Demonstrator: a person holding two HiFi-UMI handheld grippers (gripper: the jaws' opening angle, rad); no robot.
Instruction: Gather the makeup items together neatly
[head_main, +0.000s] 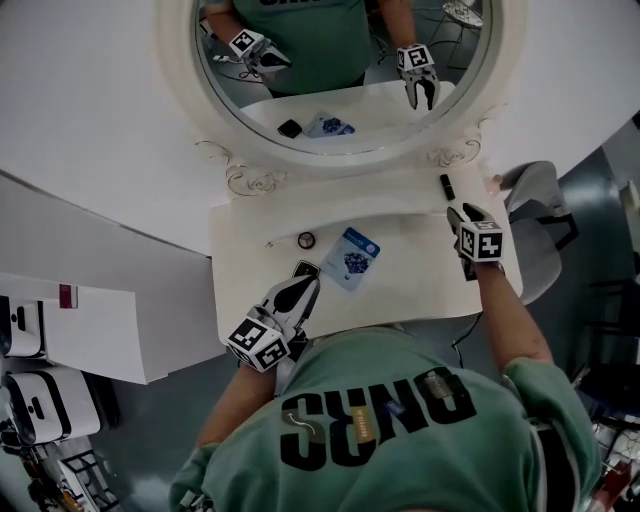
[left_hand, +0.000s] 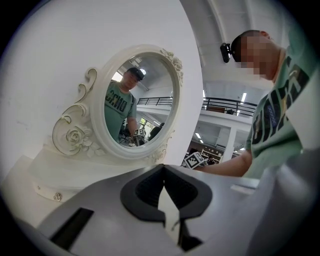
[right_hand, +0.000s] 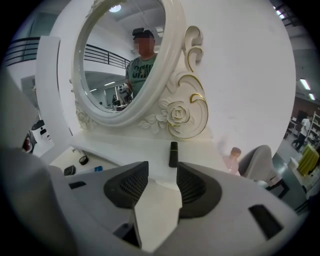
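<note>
On the white vanity table (head_main: 420, 290) lie a blue packet (head_main: 352, 257), a small round compact (head_main: 306, 240) and a black square compact (head_main: 305, 268). A black lipstick tube (head_main: 446, 186) lies on the raised shelf under the mirror. My left gripper (head_main: 306, 284) points at the black square compact, just short of it; in the left gripper view its jaws (left_hand: 162, 169) meet with nothing between them. My right gripper (head_main: 458, 212) hovers just in front of the lipstick tube (right_hand: 173, 154), jaws (right_hand: 162, 172) apart and empty, with the tube lying beyond the tips.
A round ornate mirror (head_main: 345, 70) stands at the back of the table, reflecting both grippers. A small pink bottle (right_hand: 234, 159) sits at the shelf's right end. A grey chair (head_main: 540, 200) is to the right of the table.
</note>
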